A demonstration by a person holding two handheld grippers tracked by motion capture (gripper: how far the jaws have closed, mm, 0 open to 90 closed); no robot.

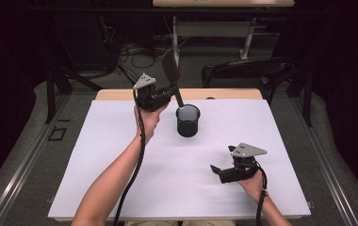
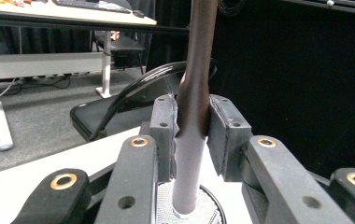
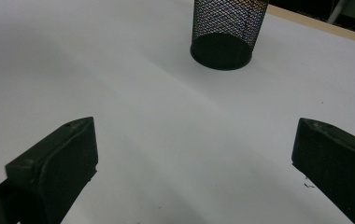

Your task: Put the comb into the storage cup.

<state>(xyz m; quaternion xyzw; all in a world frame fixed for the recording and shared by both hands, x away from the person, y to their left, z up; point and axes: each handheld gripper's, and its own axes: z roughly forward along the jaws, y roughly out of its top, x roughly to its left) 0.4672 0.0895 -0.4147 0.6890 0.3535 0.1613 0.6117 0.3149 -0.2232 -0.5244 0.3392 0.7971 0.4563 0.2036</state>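
A black mesh cup (image 1: pixel 188 120) stands upright on the white table (image 1: pixel 120 179), a little behind its middle. My left gripper (image 1: pixel 171 92) hovers just up and left of the cup, shut on the handle of a dark long utensil (image 1: pixel 171 68). The utensil's flat head points up and away, and its lower end reaches down into the cup. In the left gripper view both pads clamp the handle (image 2: pixel 198 56) above the cup's rim (image 2: pixel 211 208). My right gripper (image 1: pixel 218 170) rests low at the table's front right, jaws wide apart with nothing between them (image 3: pixel 194 140), facing the cup (image 3: pixel 224 28).
A black chair (image 1: pixel 248 70) stands behind the table's far edge, with a desk frame (image 1: pixel 215 28) and floor cables (image 1: pixel 134 52) beyond. White table surface spreads all around the cup and between the two hands.
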